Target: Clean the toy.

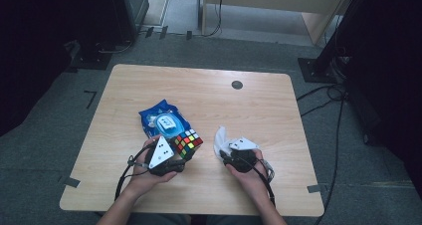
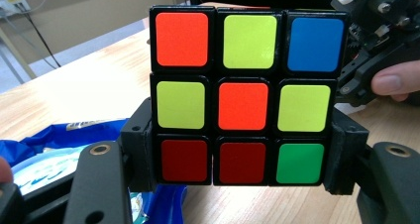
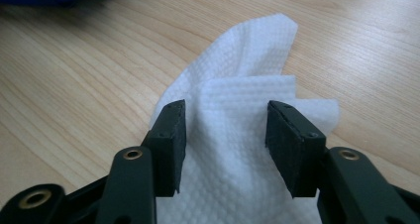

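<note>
Right gripper view has the white wipe [image 3: 233, 120] lying crumpled on the wooden counter [image 3: 74, 85], a raised fold of it standing between the two black fingers [image 3: 171, 140], which sit either side with a gap showing at each pad — open around the cloth, not yet pinching. The wipe looks thin, soft and very light; it would likely bunch rather than resist, so the upright ridge at its middle seems the sensible place to take hold, low enough that both layers are caught. High view places the right gripper [image 1: 238, 158] over that wipe [image 1: 219, 138] near the front right of the counter, with the left gripper [image 1: 171, 158] to its left holding a puzzle cube [image 1: 188, 143] just in front of a blue packet of wipes [image 1: 161, 119]. Left gripper view confirms the fingers [image 2: 141, 149] clamped on the lowest row of the cube [image 2: 242, 100] — a rigid, smooth-faced block whose layers may twist under uneven pressure. Hard to judge: whether the cube rests on the counter or is lifted clear, how much wipe lies folded beneath the right gripper, and the packet's lid, which is cut off at the frame edge.
</note>
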Motion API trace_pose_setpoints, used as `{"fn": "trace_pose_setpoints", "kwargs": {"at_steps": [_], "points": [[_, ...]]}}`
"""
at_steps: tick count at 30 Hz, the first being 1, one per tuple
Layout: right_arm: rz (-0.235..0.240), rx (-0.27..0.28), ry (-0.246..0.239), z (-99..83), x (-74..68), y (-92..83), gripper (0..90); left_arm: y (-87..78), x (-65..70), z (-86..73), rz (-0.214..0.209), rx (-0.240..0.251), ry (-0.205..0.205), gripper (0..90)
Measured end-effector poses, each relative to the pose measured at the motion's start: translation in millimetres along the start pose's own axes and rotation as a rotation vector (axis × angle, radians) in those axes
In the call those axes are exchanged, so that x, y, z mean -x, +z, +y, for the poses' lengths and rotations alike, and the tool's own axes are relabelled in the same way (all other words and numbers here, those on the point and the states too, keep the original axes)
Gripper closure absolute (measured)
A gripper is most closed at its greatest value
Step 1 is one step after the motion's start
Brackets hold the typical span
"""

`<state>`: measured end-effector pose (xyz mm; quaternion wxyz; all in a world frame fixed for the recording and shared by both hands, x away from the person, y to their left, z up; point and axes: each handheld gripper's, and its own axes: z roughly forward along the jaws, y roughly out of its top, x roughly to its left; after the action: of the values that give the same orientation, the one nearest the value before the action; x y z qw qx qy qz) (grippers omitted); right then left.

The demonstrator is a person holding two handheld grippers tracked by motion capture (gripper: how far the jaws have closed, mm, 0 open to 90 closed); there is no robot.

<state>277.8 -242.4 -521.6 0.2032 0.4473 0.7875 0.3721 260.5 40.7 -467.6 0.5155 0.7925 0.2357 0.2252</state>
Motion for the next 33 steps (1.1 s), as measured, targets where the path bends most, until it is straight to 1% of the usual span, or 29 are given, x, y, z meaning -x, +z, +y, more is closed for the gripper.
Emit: {"fn": "trace_pose_setpoints", "kwargs": {"at_steps": [1,3,5,6,8,9,10,12,14,17,19,20,21,22,23,24,26,27,29,31,33], "points": [[-0.001,0.003,0.001,-0.3,0.3,0.1,55.3,-0.3,-0.6,0.1,-0.002,0.001,-0.004,33.6],[-0.003,0.002,0.002,-0.5,0.5,-0.4,62.2,-0.5,-1.0,0.2,-0.002,0.002,-0.009,33.6],[-0.008,0.000,0.001,-0.5,0.7,-1.2,72.9,-0.2,-0.9,0.1,-0.004,-0.001,-0.009,33.6],[-0.018,0.000,-0.003,-0.3,0.9,-1.6,77.9,0.0,-0.6,-0.1,-0.005,-0.002,-0.006,33.6],[-0.026,-0.006,-0.006,0.1,1.4,-2.9,84.7,0.7,0.5,-0.3,-0.008,-0.002,-0.003,33.6],[-0.027,-0.003,-0.007,0.4,1.8,-3.5,86.4,1.0,1.1,-0.4,-0.011,-0.004,-0.001,33.6],[-0.027,-0.001,0.001,1.2,1.6,-5.5,87.3,1.4,1.8,-0.4,-0.012,-0.005,0.002,33.6],[-0.018,0.038,0.007,4.2,1.4,-11.3,88.0,2.1,2.8,-0.6,-0.016,-0.006,0.004,33.6],[-0.005,0.086,0.025,9.7,-0.2,-20.6,88.1,3.0,3.7,-0.8,-0.020,-0.007,0.008,33.6],[0.035,0.192,0.052,21.3,-3.6,-40.0,88.3,4.1,5.2,-1.1,-0.023,-0.013,0.012,33.6],[0.068,0.262,0.056,28.8,-8.2,-53.3,88.3,4.9,6.6,-1.4,-0.026,-0.017,0.012,33.6],[0.085,0.286,0.056,31.6,-10.7,-58.5,88.3,5.9,7.9,-1.4,-0.030,-0.019,0.016,33.6],[0.107,0.324,0.050,36.3,-15.8,-66.1,88.3,6.8,9.3,-1.5,-0.033,-0.020,0.018,33.6],[0.127,0.346,0.042,39.7,-20.8,-71.5,88.3,7.6,10.4,-1.4,-0.036,-0.023,0.020,33.6],[0.145,0.361,0.031,42.1,-25.0,-75.0,88.3,9.0,13.0,-1.3,-0.042,-0.026,0.022,33.6],[0.169,0.386,0.005,45.5,-32.4,-79.7,88.2,10.0,14.8,-1.3,-0.044,-0.027,0.024,33.6],[0.203,0.417,-0.029,49.0,-44.2,-84.5,88.2,13.0,21.1,-1.1,-0.056,-0.033,0.033,33.6],[0.228,0.430,-0.058,50.7,-52.0,-86.2,88.0,14.1,24.3,-1.0,-0.062,-0.036,0.037,33.6],[0.260,0.438,-0.092,51.5,-62.0,-86.1,87.8,15.8,29.7,0.0,-0.070,-0.032,0.038,33.6],[0.270,0.428,-0.104,50.6,-66.6,-82.7,87.7,15.9,33.0,1.4,-0.079,-0.029,0.047,33.6],[0.271,0.420,-0.097,48.8,-66.7,-78.9,87.7,15.2,34.4,2.2,-0.079,-0.033,0.062,33.6]]}}
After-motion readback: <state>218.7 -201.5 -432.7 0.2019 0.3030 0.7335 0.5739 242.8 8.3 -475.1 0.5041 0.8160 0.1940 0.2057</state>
